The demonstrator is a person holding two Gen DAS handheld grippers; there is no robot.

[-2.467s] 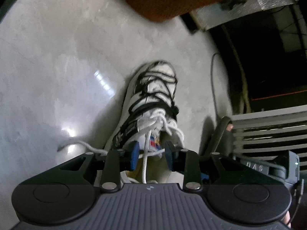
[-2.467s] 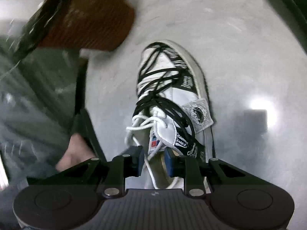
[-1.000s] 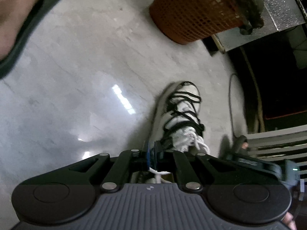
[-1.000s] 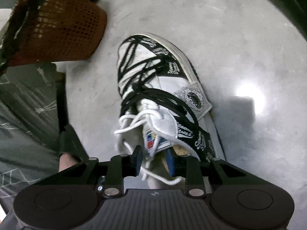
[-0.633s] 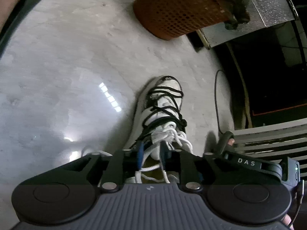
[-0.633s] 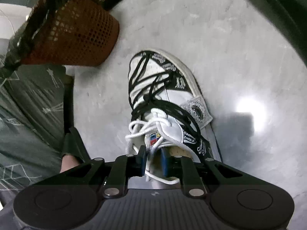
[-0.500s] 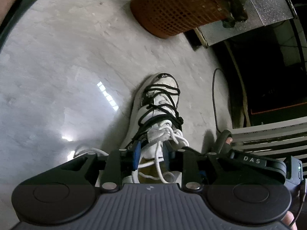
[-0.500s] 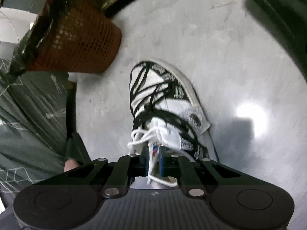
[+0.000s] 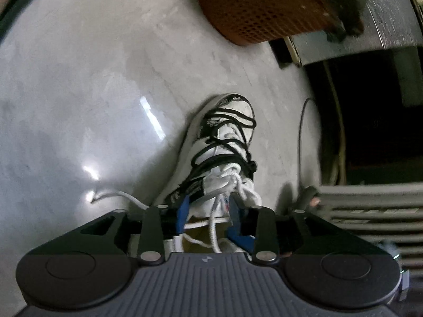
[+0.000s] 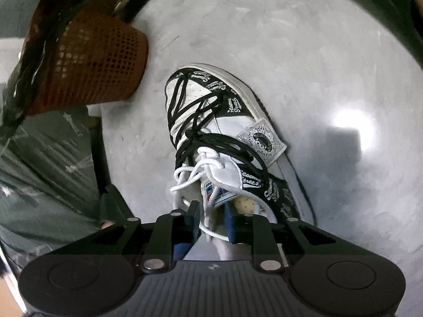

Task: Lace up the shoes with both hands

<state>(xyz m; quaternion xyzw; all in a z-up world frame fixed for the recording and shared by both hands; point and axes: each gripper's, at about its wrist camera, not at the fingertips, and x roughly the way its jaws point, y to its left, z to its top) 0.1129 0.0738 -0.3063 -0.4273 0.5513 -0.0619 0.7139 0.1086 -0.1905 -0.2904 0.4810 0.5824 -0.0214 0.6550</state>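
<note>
A white high-top shoe (image 9: 230, 134) with black print and black cord wrapped around it stands on the grey floor, toe pointing away. Its white lace (image 9: 232, 178) is bunched in loose loops at the tongue. My left gripper (image 9: 208, 208) hangs open over the shoe's collar, and a lace strand runs down between its blue pads. One lace end (image 9: 116, 194) trails on the floor to the left. In the right wrist view the shoe (image 10: 193, 92) shows the same lace (image 10: 190, 177) loops. My right gripper (image 10: 212, 216) is open just above the tongue label, a strand hanging between its pads.
An orange mesh basket (image 9: 264, 8) stands beyond the toe, also seen as the basket (image 10: 100, 60) at upper left. A thin cable (image 9: 301, 132) lies right of the shoe. A person's sandalled foot (image 10: 113, 211) and trouser leg (image 10: 39, 158) are close on that side, by grey slats (image 9: 370, 206).
My left gripper, shut on a lace strand a second ago, has opened wide and dropped closer to the shoe. My right gripper narrowed almost shut around a strand, then opened again.
</note>
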